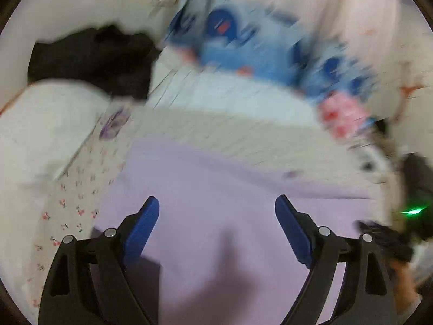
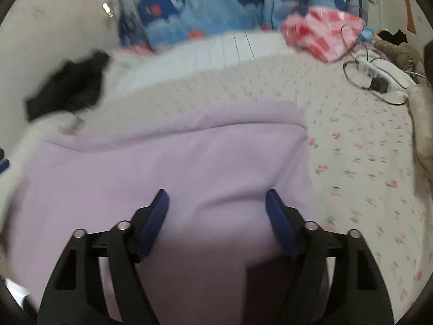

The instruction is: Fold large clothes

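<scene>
Ideally, each tool should pinch a near corner through both layers and keep the edges level. The pale lilac soft-fabric garment (image 2: 173, 168) lies flat on the cherry-print bedsheet (image 2: 365, 146), directly under and ahead of both tools. The left gripper (image 1: 217, 203) and right gripper (image 2: 217, 196) are spread wide, holding nothing.

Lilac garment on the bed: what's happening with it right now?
A person holds a gripper in each hand over a lilac garment spread on a cherry-print bedsheet. The left gripper and right gripper both have their jaws wide apart and grip nothing. One fold edge already runs across the far side. A black garment lies by the wall.
</scene>
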Demonstrator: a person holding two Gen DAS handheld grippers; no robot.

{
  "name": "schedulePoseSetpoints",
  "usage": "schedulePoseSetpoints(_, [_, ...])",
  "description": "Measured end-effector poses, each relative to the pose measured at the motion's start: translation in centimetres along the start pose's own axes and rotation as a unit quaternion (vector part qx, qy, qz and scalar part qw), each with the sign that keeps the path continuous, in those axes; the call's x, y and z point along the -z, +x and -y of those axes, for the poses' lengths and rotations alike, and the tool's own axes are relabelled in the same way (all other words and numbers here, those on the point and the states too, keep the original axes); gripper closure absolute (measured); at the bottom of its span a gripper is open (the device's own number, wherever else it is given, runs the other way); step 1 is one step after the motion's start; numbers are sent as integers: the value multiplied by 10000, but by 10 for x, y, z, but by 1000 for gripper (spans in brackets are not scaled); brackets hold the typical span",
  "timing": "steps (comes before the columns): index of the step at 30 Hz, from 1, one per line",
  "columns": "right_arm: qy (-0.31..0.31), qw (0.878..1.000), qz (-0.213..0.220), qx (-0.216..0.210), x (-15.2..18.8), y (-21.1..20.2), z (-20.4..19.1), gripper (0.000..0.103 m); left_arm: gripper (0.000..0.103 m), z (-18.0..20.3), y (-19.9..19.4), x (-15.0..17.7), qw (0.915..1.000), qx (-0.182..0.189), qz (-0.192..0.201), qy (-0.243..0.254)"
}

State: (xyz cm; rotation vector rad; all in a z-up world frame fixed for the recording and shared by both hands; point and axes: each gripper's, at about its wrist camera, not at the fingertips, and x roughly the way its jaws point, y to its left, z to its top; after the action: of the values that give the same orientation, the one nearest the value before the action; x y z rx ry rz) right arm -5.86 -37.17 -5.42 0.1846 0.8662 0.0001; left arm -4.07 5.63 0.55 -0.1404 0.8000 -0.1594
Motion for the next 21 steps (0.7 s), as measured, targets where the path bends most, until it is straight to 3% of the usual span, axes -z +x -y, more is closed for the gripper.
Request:
schedulePoseSetpoints(2, [107,9998,-73,-137,-14,10,1,22,19,-23,48,7,9974,-89,-612,-367])
schedulePoseSetpoints(3, [109,9998,-61,-167,-20,6,0,22,20,-34,52,10,9957,-16,-669,-648])
schedulePoseSetpoints(6, [-334,9988,348,-97,-30,-20,-12,22,20,-27,23,5,9976,-114,-333,-593])
schedulePoseSetpoints(8, [-563,9975,436,4,-39,-28,-18,22,20,-6,4,-4,9997,-95,24,-240])
schedulePoseSetpoints(11, [-592,9976,267,257,-57,-1,-23,20,10,23,1,-18,9980,-299,486,278])
schedulePoseSetpoints(12, [-613,9972,-22,418,-59,25,-24,19,9,29,7,-19,9966,-419,585,410])
schedulePoseSetpoints(14, [-544,9966,-501,350,-57,62,-21,12,9,27,38,-20,9974,-484,317,422])
schedulePoseSetpoints(17, [-492,9968,-485,407,-61,76,-21,9,8,12,64,-18,9991,-422,39,95])
schedulePoseSetpoints(21, [-460,9961,-637,391,-66,90,-18,8,8,8,66,-11,9991,-409,117,53])
